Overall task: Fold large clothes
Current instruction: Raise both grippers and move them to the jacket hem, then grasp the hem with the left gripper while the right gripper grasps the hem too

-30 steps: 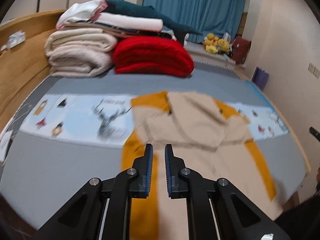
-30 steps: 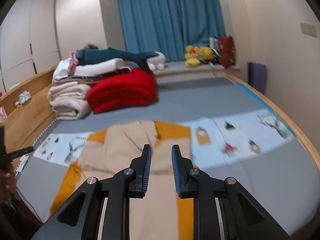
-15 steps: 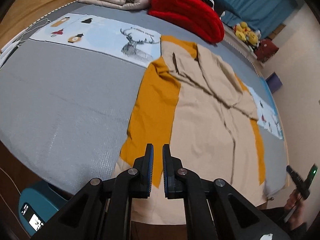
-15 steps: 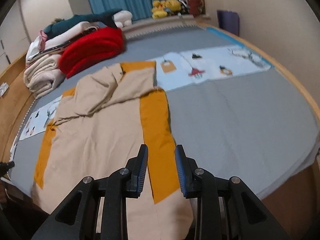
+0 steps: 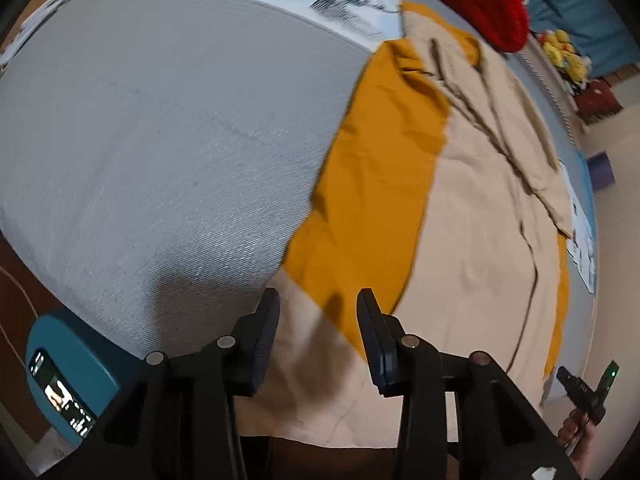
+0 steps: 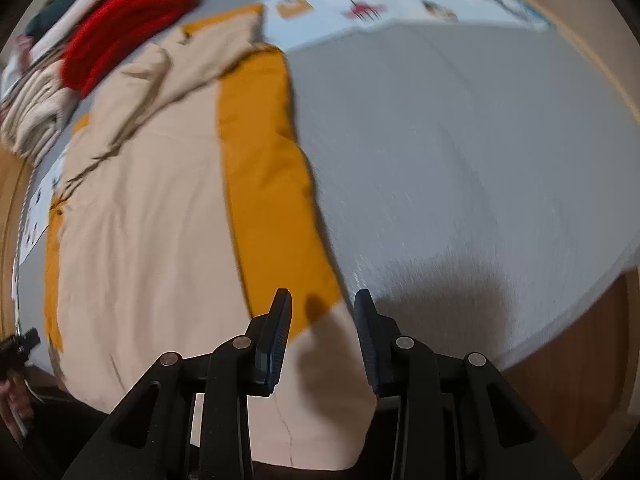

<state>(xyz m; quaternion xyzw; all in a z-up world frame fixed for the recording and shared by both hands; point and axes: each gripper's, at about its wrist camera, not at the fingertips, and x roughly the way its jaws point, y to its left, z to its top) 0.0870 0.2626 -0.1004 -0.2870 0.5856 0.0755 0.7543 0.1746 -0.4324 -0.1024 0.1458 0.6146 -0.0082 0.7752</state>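
A large beige and mustard-yellow garment (image 5: 472,208) lies spread flat on the grey bed, its hem at the near edge; it also shows in the right wrist view (image 6: 160,208). My left gripper (image 5: 318,300) is open and empty, just above the garment's near left hem corner. My right gripper (image 6: 323,300) is open and empty, just above the near right hem corner, where the yellow side panel (image 6: 272,184) ends.
A red folded blanket (image 6: 124,36) and stacked cream bedding (image 6: 32,116) sit at the head of the grey bed (image 5: 160,128). A teal device (image 5: 68,376) lies on the floor at the left. The bed's wooden frame (image 6: 568,368) runs below the mattress edge.
Both grippers have dropped toward the near hem of the garment and opened wider. The garment has not moved.
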